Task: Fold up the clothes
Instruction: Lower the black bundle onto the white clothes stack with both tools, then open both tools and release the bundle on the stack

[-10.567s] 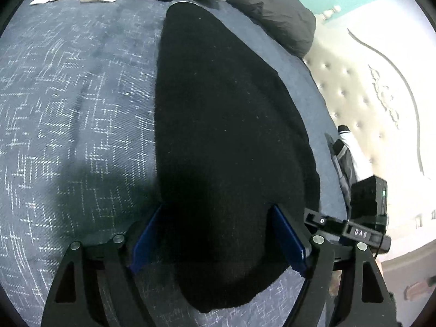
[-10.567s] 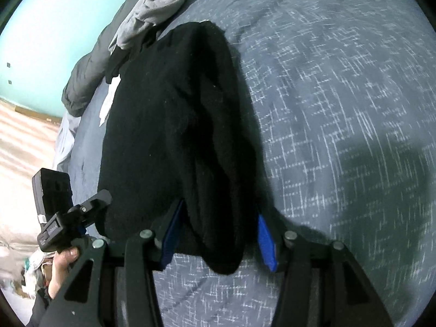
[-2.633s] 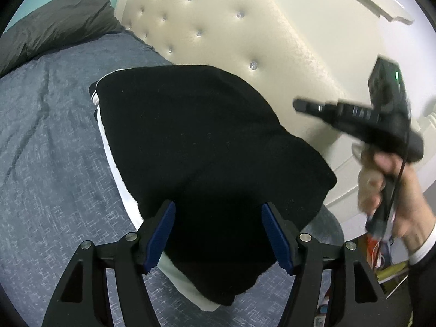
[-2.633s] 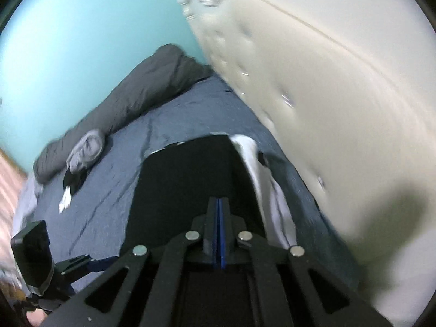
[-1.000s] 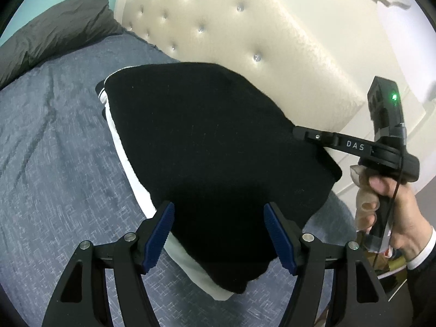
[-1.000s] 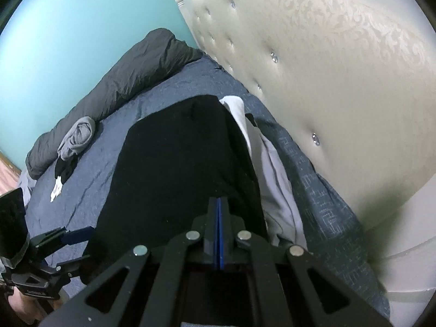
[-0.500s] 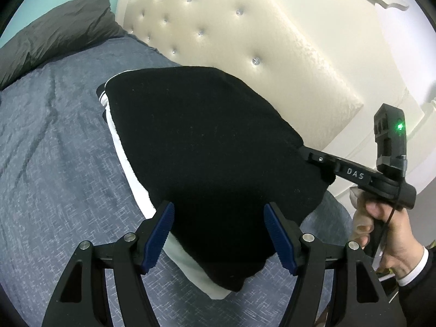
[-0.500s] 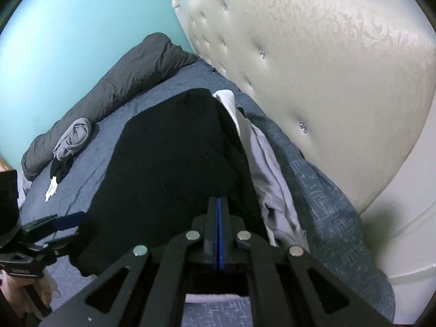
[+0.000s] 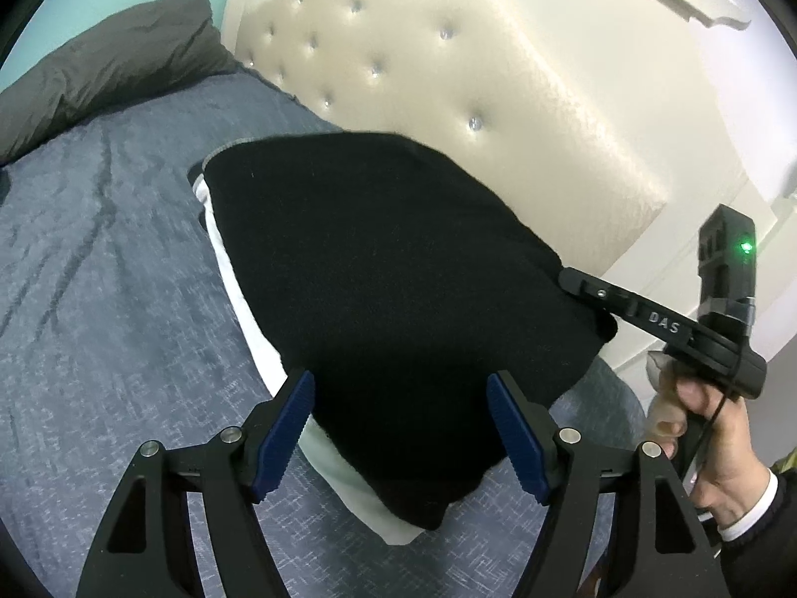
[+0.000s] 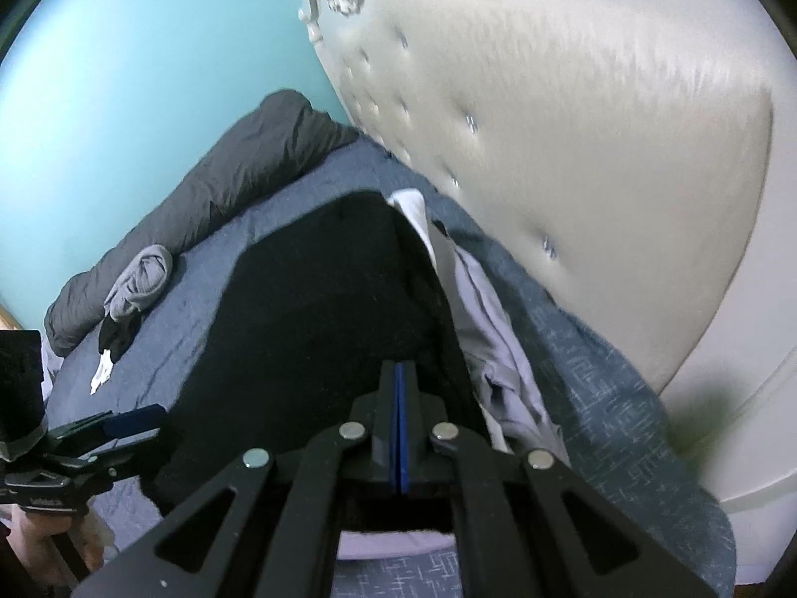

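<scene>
1. Sweater [image 9: 388, 289], black and folded, lying atop a stack of pale clothes [image 10: 490, 349] on the blue bedspread [image 9: 99, 299], just beside the tufted headboard [image 9: 448, 89].
2. Left gripper [image 9: 401, 428] spread wide, blue pads [image 9: 284, 428] either side of the sweater's near edge, clamping nothing.
3. Right gripper [image 10: 401, 398] pressed fully closed over the sweater's right corner; cannot tell whether any cloth is pinched.
4. Grey pillow [image 10: 209, 209] and rolled grey garment [image 10: 142, 279] at the far side.
</scene>
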`<state>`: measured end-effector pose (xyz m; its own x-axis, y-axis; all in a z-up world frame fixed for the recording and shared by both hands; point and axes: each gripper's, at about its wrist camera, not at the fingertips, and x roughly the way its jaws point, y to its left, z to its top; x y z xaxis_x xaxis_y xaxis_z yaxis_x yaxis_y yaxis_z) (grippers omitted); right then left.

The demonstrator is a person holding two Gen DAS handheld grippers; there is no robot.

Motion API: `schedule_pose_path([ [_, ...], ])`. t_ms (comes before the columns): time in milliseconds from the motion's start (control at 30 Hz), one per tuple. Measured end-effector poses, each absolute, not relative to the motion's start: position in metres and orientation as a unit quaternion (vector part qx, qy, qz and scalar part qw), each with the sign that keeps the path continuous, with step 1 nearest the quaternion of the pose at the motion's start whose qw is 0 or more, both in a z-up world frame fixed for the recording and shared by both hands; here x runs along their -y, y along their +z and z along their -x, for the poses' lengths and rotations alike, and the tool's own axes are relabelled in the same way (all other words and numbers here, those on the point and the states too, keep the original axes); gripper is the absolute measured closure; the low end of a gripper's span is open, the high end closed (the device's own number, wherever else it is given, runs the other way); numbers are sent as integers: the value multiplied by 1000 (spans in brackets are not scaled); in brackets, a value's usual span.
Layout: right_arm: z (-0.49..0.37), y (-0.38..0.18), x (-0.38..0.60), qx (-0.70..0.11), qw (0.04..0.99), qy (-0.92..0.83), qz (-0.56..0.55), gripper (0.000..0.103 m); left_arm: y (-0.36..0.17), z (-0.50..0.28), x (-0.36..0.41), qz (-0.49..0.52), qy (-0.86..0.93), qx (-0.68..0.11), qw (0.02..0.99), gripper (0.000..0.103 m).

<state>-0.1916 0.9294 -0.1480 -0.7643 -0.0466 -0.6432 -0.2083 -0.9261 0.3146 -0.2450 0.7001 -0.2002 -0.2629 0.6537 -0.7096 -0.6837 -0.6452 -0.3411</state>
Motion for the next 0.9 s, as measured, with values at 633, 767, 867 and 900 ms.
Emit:
schedule_pose_path([
  [633, 149, -94, -876, -172, 74, 930, 318, 102, -141, 207, -662, 401, 812, -8, 424, 24],
  [767, 143, -88, -865, -175, 77, 930, 314, 102, -133, 199, -655, 397, 815, -8, 422, 23],
  [867, 133, -83, -858, -179, 76, 930, 310, 102, -126, 193, -649, 391, 818, -8, 422, 22],
  [900, 130, -81, -855, -179, 77, 931, 308, 102, -124, 191, -647, 390, 818, -8, 423, 22],
])
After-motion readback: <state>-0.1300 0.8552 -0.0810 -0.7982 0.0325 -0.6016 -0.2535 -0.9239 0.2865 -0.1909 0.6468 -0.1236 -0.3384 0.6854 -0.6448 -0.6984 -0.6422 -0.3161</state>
